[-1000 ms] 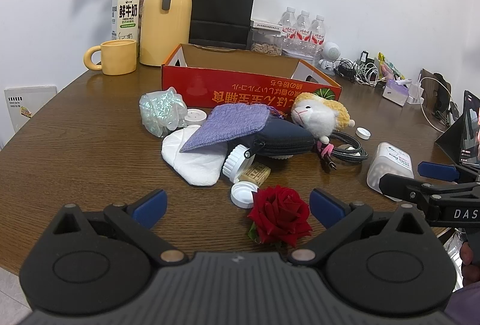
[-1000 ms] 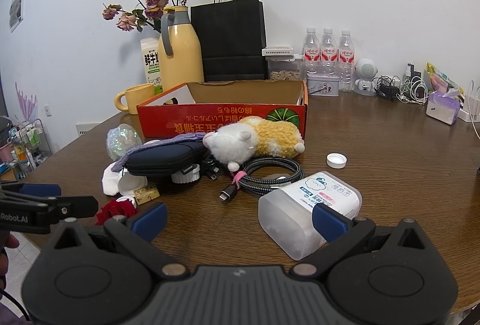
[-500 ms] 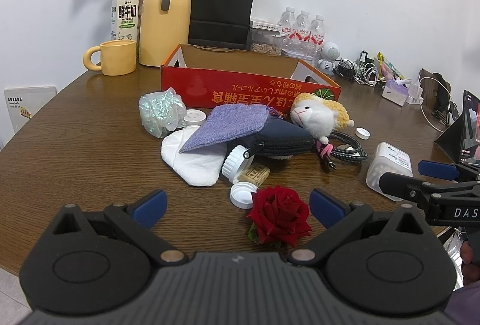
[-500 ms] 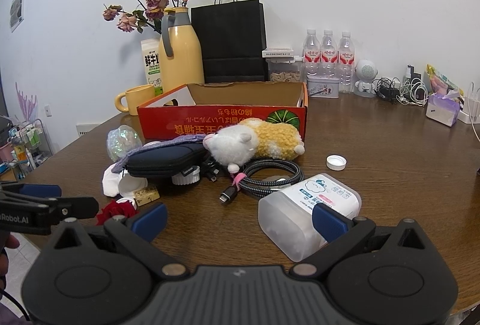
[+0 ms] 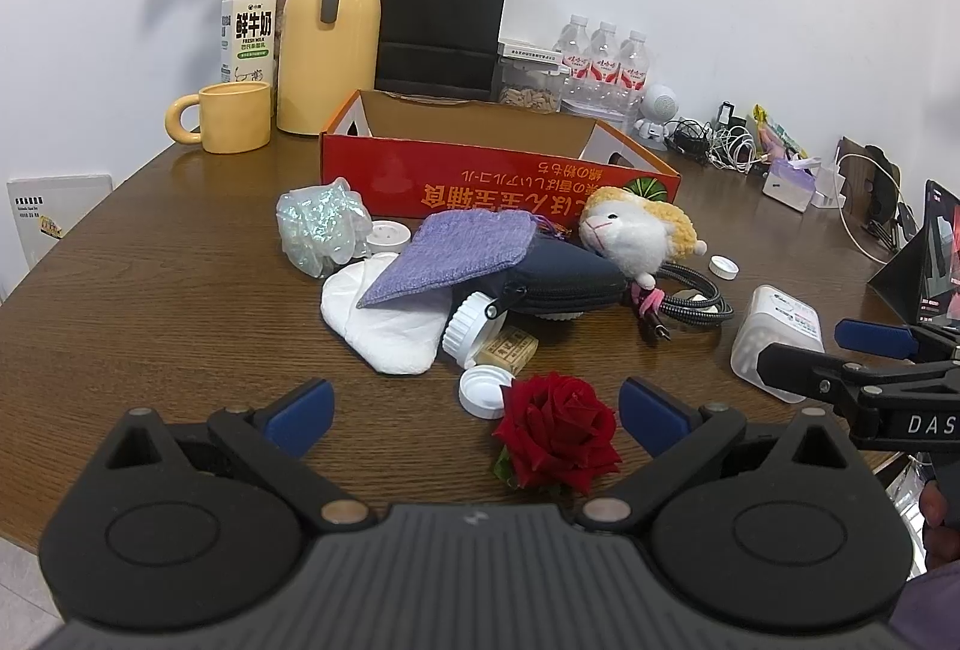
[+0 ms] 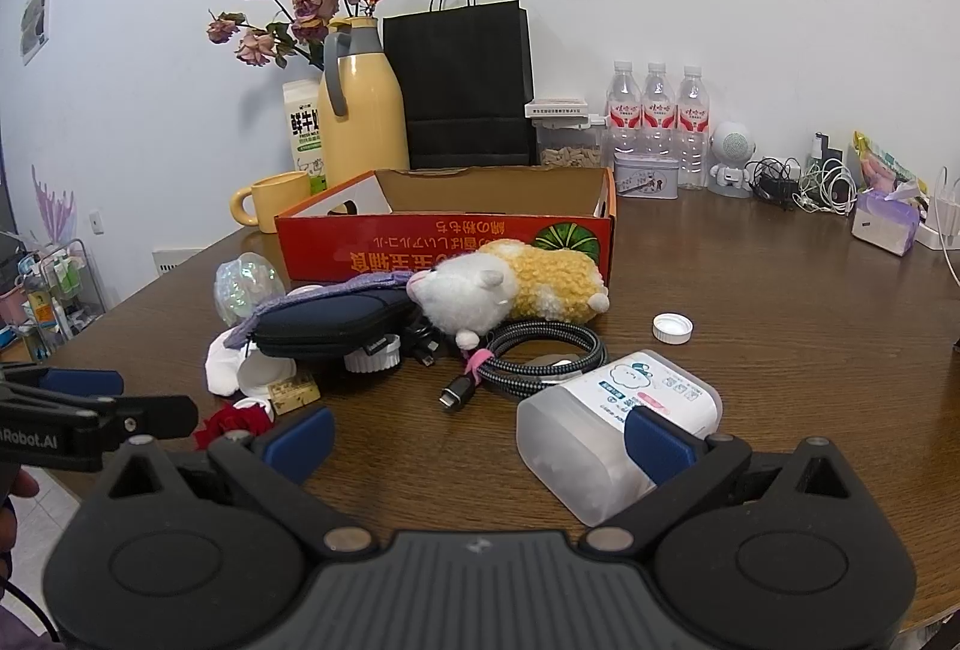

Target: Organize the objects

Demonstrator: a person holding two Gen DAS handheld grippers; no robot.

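While my left gripper [image 5: 474, 407] hangs wide open low in the frame, the red rose [image 5: 558, 431] lies on the table [image 5: 150, 290] between its fingers, untouched. My right gripper [image 6: 477, 437] is spread just as wide, the translucent plastic container [image 6: 612, 422] lying at its right finger. Behind the clutter, mid-frame, sits the red cardboard box [image 6: 444, 242].

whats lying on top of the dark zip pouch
A purple knitted cloth drapes over the left end of the dark zip pouch. Whatever the cloth covers there is hidden.
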